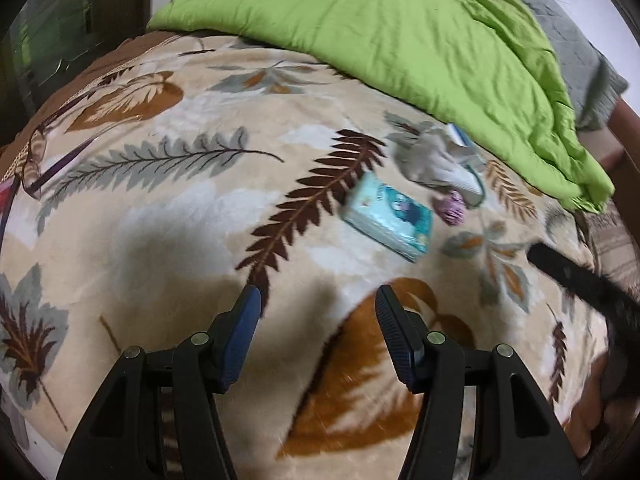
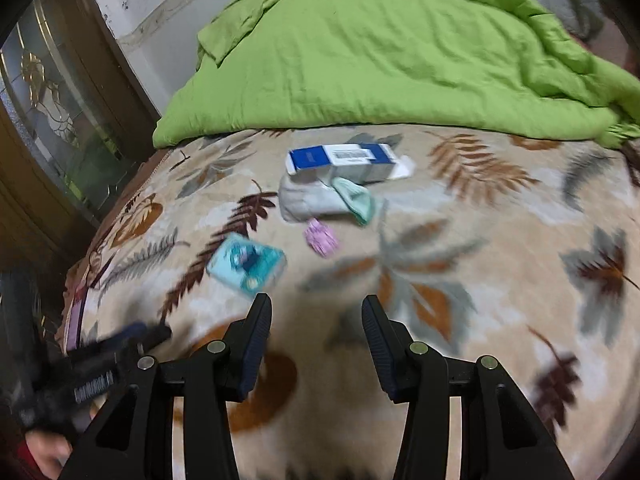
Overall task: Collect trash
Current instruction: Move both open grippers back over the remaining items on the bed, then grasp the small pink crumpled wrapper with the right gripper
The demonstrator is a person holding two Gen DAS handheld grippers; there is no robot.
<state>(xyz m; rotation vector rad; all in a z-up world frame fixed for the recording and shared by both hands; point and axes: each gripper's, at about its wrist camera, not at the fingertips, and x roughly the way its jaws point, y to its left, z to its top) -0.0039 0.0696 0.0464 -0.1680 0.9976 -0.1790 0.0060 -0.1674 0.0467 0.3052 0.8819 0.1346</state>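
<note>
both hand-held grippers hang above a bed covered by a beige leaf-print blanket [image 1: 168, 216], neither touching anything. the left hand-held gripper [image 1: 318, 304] has its blue-padded fingers spread apart with nothing between them; the right hand-held gripper [image 2: 316, 312] is spread the same way. the trash lies in a loose cluster near the edge of a rumpled green quilt [image 2: 380, 64]: a blue and white box [image 2: 344, 162] closest to the quilt, a grey sock with a mint cuff [image 2: 324, 200] touching its front side, a small crumpled pink wrapper [image 2: 322, 237] just beside the sock, and a light blue tissue pack [image 2: 247, 266] nearest the right fingers. a pair of glasses [image 1: 40, 160] lies well apart, at the blanket's left edge.
</note>
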